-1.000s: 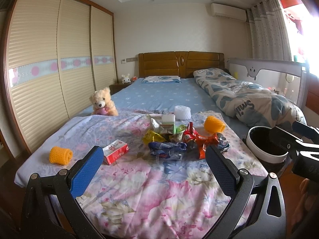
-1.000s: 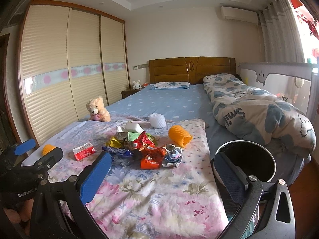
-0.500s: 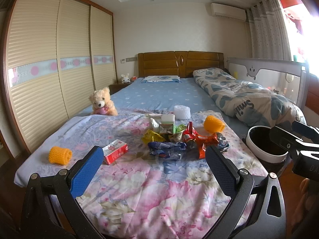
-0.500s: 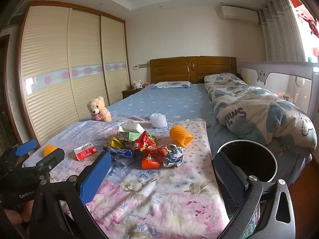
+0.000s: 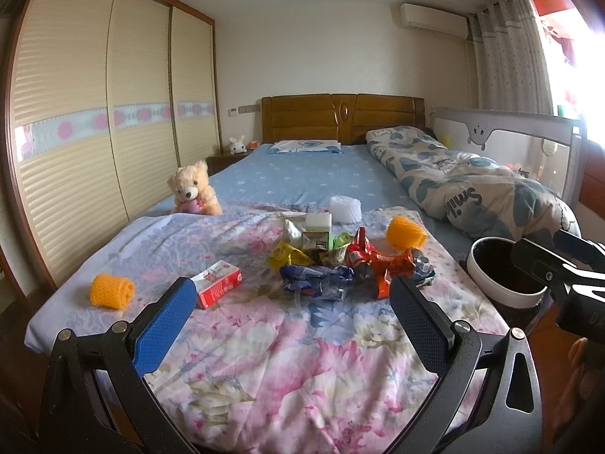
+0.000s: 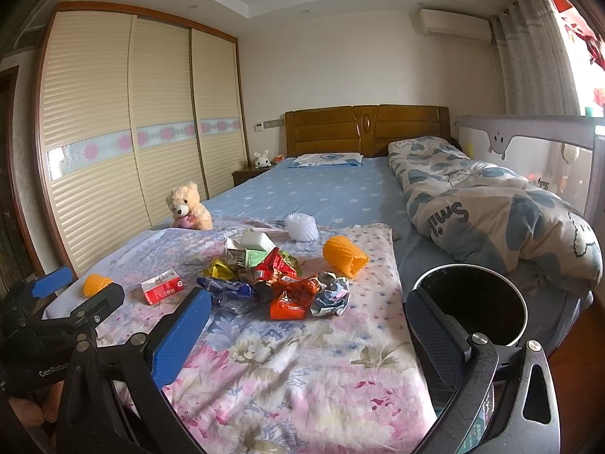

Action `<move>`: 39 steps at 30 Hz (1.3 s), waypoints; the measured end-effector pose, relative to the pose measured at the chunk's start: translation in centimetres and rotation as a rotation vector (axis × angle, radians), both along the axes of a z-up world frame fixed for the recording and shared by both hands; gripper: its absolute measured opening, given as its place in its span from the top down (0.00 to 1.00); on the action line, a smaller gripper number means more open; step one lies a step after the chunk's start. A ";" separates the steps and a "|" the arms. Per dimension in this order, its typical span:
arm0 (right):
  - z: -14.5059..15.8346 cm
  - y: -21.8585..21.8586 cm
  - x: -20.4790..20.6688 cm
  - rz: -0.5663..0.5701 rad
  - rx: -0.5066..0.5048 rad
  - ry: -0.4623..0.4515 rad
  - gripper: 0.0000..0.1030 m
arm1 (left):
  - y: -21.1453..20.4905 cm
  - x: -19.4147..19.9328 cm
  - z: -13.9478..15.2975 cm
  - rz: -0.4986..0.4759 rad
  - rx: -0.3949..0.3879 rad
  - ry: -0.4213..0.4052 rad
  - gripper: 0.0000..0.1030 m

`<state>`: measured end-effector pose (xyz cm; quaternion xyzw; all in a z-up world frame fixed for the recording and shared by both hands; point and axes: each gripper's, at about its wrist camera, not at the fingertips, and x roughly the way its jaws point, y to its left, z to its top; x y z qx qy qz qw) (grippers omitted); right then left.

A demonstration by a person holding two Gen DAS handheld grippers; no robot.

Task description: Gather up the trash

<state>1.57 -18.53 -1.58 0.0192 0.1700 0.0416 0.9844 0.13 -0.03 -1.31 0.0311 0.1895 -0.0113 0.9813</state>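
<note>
bedroom shot, looking up a bed [image 5: 310, 178] from its foot, floral sheet [image 5: 287, 348] spread over the near half. trash pile [image 5: 340, 261] sitting mid-sheet – crinkled wrappers all heaped and touching: a blue foil one [image 5: 317, 280] at the front, red-orange packets [image 5: 382, 265] to its right, a yellow wrapper [image 5: 287, 257] and a small green-and-white carton [image 5: 315, 240] behind, crumpled silvery foil [image 6: 331, 297] on the right edge of the pile. left of the pile and apart from it, a red and white box [image 5: 217, 287] lying flat. further left again, near the sheet's edge, an orange foam net sleeve [image 5: 111, 290]. second orange sleeve [image 5: 406, 231] just right of the pile, and a white foam sleeve [image 5: 345, 209] behind the pile.

right of the pile, off the side of the bed, a round bin [image 6: 472, 306] with a white rim and dark inside, mouth up. can't tell from either view whether anything is in it.

left gripper [image 5: 293, 304] hanging short of the pile, blue pads wide apart, nothing between them. right gripper [image 6: 306, 325] same deal – fingers spread, empty, its right finger overlapping the bin rim in its own view.

way behind the pile: teddy bear [image 5: 193, 193] on the left side of the bed, rolled duvet [image 5: 472, 185] along the right.
</note>
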 end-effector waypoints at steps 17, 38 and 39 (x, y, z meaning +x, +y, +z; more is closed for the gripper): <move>-1.8 -1.1 2.6 0.017 0.048 0.098 0.00 | 1.2 3.6 -2.5 0.015 -0.020 0.149 0.00; -6.6 -4.5 12.8 -0.018 0.141 0.300 0.21 | 0.1 14.7 -7.1 -0.023 -0.016 0.353 0.02; -7.0 -4.8 13.6 -0.020 0.156 0.317 0.23 | 0.1 15.4 -7.4 -0.022 -0.021 0.366 0.02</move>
